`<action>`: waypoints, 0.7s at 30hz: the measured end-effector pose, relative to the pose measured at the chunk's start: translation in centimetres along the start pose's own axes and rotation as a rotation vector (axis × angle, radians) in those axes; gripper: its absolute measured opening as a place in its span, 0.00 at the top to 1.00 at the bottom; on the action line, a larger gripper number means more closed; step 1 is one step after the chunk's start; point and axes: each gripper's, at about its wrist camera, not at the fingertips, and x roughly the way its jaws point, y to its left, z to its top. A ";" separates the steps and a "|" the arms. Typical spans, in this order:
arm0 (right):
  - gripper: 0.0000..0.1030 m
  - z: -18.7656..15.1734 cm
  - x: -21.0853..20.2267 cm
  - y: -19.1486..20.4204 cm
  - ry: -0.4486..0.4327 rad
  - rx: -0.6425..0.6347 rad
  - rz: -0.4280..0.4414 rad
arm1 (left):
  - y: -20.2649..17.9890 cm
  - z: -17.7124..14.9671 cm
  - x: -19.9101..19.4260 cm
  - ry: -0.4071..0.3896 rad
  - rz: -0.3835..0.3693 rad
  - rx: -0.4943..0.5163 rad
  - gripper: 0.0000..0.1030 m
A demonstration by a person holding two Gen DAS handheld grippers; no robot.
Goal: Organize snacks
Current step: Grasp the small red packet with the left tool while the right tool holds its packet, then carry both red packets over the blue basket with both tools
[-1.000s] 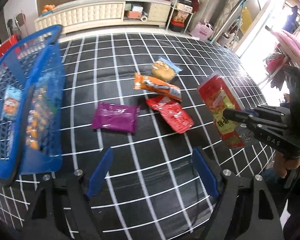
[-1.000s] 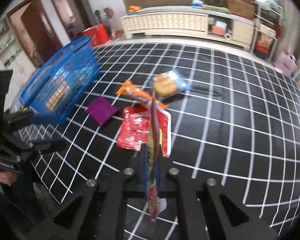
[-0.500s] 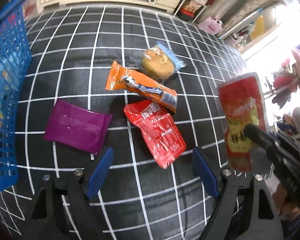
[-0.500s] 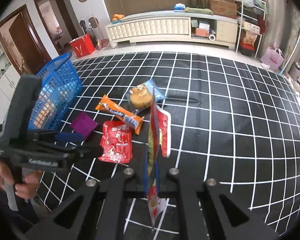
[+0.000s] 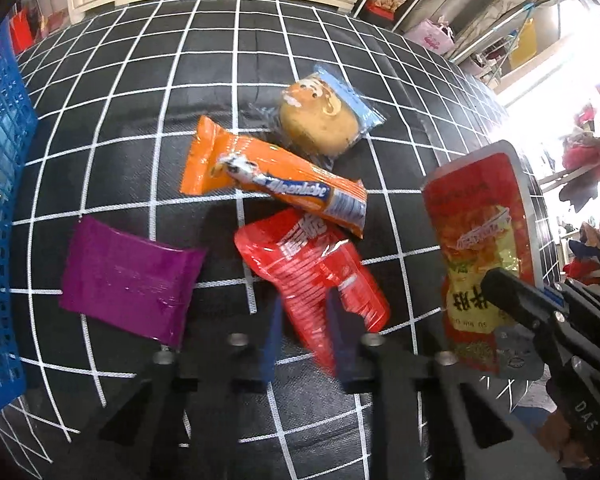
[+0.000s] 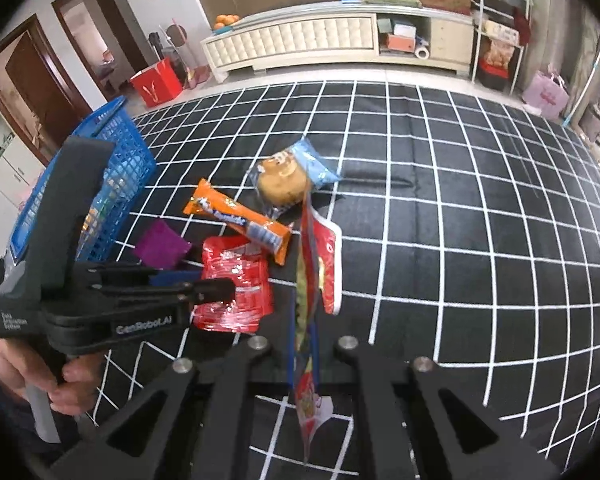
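the red ribbed packet (image 5: 312, 276) lies on the checked cloth (image 5: 140, 80), long axis running away from you, near end between your left gripper (image 5: 304, 336) blades, which have just been closing on it. your right gripper (image 6: 303, 344) is clamped on the red-yellow pouch (image 6: 312, 264).

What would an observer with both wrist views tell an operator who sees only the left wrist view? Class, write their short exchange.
Operator: How does my left claw sit on the red packet?
Observer: From the side, the left claw, which has just been closing with the red packet between its fingers, has its tip down against that packet.
Operator: Is the pouch gripped squarely?
Observer: Yes; the right claw has both fingers pressed flat on the pouch, which stands edge-on.
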 end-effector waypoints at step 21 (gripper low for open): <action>0.92 1.2 -4.6 4.6 -0.065 -0.028 -0.008 | -1.1 -1.7 -10.1 -0.222 0.015 0.137 0.99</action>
